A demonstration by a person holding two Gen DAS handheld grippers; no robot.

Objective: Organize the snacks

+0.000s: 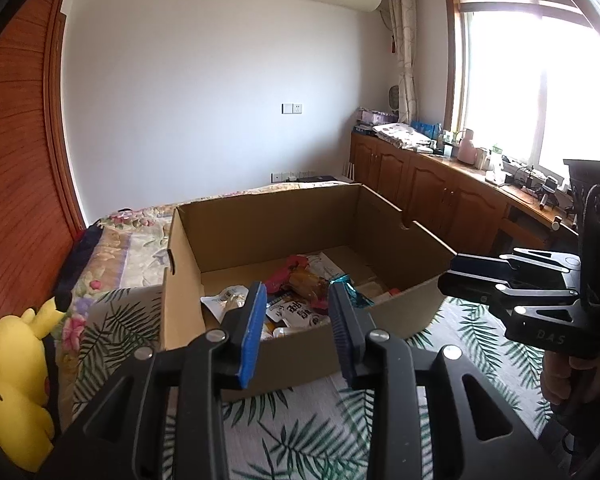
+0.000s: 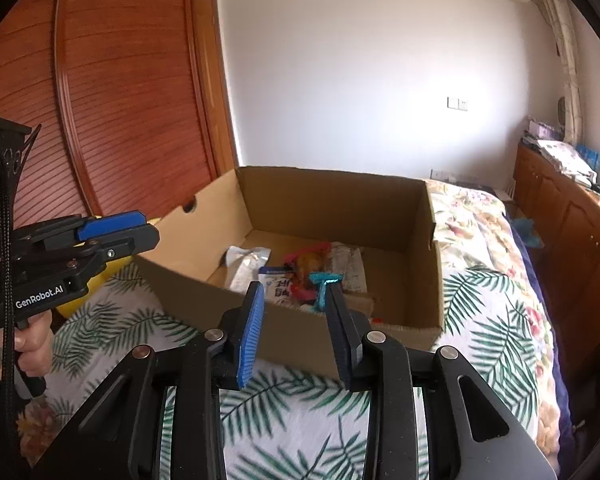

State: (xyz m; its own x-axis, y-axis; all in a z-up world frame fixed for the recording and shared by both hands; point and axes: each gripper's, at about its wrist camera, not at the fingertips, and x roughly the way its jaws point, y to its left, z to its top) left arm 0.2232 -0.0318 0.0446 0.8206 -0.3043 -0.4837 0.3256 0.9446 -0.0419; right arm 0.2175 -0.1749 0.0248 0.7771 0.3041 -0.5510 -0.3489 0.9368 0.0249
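1. Your left gripper (image 1: 296, 312) has its jaws wide apart with nothing between the pads. It hangs just short of the near wall of the cardboard box (image 1: 288, 356).
2. Your right gripper (image 2: 294, 310) is the same: jaws wide, nothing held, also just short of the box's (image 2: 340, 208) near wall.
3. The snacks (image 1: 300, 284) are inside the box, on its floor, straight ahead of both sets of jaws and below the rim.
4. Ahead of the left jaws, the pile reads as a white pouch (image 1: 230, 300) behind the left finger, a red and orange packet (image 1: 296, 276) in the gap, and a teal wrapper (image 1: 350, 286) beside the right finger.
5. Ahead of the right jaws, a silver-white pouch (image 2: 246, 258) sits ahead-left, a white bag with blue print (image 2: 278, 284) lies in the gap, and a teal wrapper (image 2: 326, 284) shows at the right fingertip. You cannot tell from this view whether that finger touches it.
6. The box sits on the bed, on a palm-leaf sheet (image 2: 300, 404). The sheet runs under both grippers.
7. The grippers are apart. Each sees the other side-on: the right one (image 1: 456, 272) is off to the right of the left jaws, near the box corner, and the left one (image 2: 140, 226) is off to the left of the right jaws.
8. A yellow plush toy (image 1: 16, 384) lies on the bed, far left of the left jaws and outside the box.
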